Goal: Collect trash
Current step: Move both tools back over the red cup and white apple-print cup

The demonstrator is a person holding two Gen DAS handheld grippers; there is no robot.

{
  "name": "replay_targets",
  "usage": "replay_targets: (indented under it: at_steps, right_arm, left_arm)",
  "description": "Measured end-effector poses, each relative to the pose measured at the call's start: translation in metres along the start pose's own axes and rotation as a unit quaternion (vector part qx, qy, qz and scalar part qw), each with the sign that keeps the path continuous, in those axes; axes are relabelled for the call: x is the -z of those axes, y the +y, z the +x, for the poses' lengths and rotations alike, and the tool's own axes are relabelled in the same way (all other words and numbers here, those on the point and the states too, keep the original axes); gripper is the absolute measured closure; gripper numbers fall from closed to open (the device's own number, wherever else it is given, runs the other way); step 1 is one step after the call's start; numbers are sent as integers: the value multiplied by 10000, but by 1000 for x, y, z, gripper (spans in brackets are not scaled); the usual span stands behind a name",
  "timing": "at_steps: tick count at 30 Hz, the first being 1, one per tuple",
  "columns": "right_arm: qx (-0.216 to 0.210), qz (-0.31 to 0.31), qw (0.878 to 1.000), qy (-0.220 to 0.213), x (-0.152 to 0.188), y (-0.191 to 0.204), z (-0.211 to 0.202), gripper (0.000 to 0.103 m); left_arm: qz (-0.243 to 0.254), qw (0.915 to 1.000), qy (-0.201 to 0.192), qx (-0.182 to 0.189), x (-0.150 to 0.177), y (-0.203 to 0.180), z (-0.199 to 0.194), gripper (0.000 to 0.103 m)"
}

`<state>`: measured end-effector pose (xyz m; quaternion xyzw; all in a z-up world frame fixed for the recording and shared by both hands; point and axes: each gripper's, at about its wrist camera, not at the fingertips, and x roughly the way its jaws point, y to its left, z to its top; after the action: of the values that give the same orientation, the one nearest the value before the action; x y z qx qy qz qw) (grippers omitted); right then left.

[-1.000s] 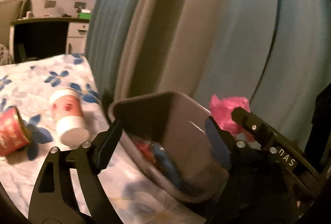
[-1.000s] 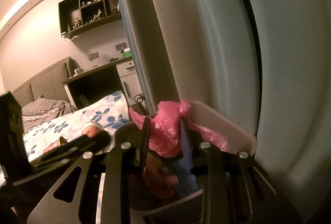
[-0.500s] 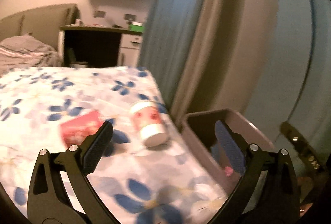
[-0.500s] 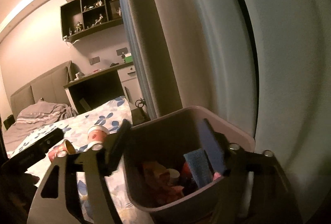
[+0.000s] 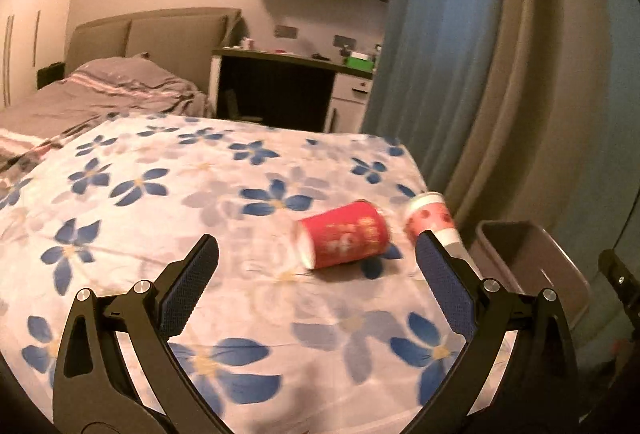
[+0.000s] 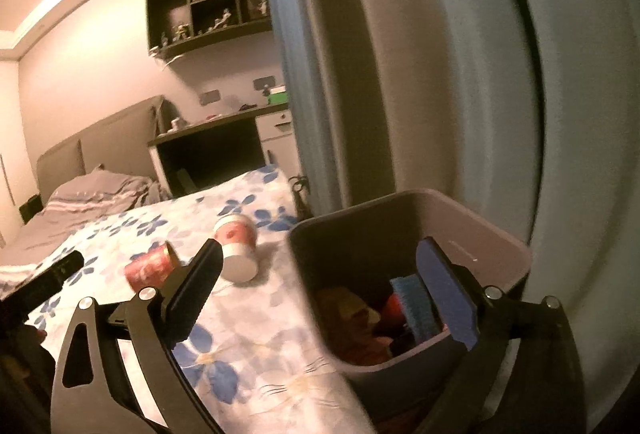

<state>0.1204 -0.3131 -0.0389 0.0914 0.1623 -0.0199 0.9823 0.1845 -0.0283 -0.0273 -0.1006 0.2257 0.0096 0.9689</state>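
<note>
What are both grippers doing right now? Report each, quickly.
Left gripper: open, empty, above the bed near the red cup.
Right gripper: open, empty, over the bin.

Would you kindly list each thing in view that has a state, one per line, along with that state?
left gripper: open, empty, above the bed.
right gripper: open, empty, over the bin's rim.
red cup: lying on its side on the bedspread.
pink-and-white cup: lying on its side, near the bed's edge.
trash bin: upright, uncovered, partly filled with trash.
blue item: inside the bin.
</note>
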Motion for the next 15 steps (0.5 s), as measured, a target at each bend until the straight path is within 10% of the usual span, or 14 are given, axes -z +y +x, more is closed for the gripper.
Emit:
replay_targets:
  at_steps: [15]
  right_arm:
    - [-201, -381, 9988, 240, 8, 54, 19, 9]
  left_arm:
    - [-301, 9993, -54, -212, -4, 47, -9, 6]
